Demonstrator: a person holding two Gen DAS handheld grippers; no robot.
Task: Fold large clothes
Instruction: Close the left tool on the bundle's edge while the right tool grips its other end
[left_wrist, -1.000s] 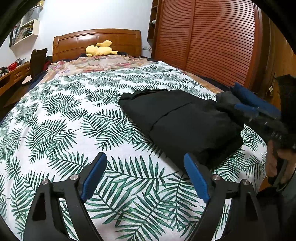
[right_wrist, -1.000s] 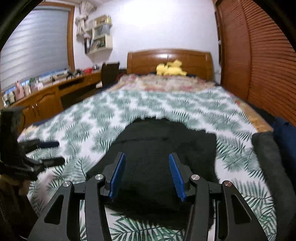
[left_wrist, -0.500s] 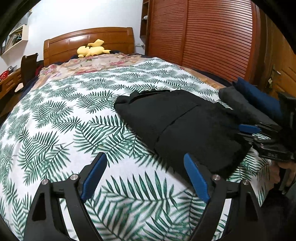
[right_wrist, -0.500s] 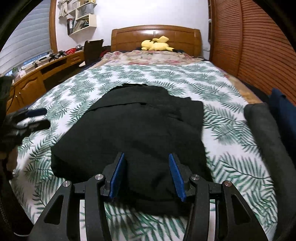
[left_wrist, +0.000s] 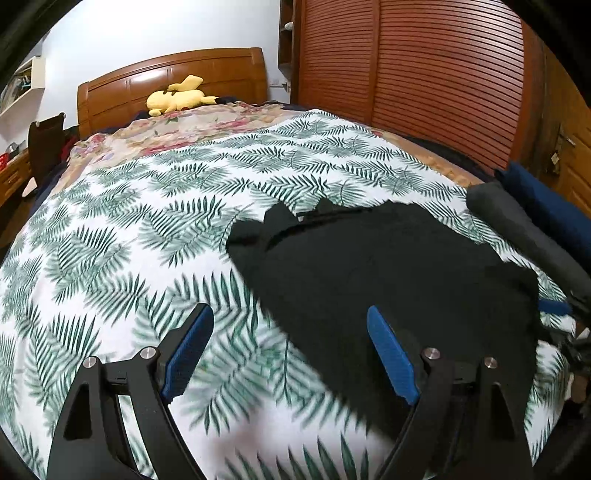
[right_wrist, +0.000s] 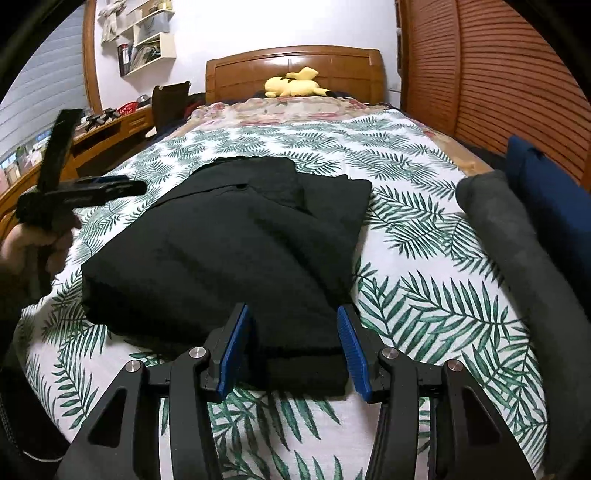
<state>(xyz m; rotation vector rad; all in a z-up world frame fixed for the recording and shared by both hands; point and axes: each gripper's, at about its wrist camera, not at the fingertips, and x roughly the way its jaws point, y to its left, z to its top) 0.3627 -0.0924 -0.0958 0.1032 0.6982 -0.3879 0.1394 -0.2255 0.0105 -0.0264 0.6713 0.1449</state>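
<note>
A black garment (right_wrist: 236, 243) lies folded in a thick rectangular bundle on the fern-print bedsheet (right_wrist: 424, 295). It also shows in the left wrist view (left_wrist: 388, 273), right of centre. My right gripper (right_wrist: 293, 345) is open and empty, its blue pads at the bundle's near edge. My left gripper (left_wrist: 288, 349) is open and empty, over the sheet at the bundle's left edge. It also shows in the right wrist view (right_wrist: 99, 190) at the far left, held above the bed in a hand.
A dark grey rolled garment (right_wrist: 517, 251) and a blue one (right_wrist: 554, 199) lie along the bed's right edge. A yellow plush toy (right_wrist: 293, 86) sits at the wooden headboard. Wooden slatted wardrobe doors (left_wrist: 424, 81) stand on the right, a desk (right_wrist: 107, 129) on the left.
My left gripper swung right toward the bundle, which now fills more of its view. My right gripper pulled back to the bundle's near edge. Both stayed open.
</note>
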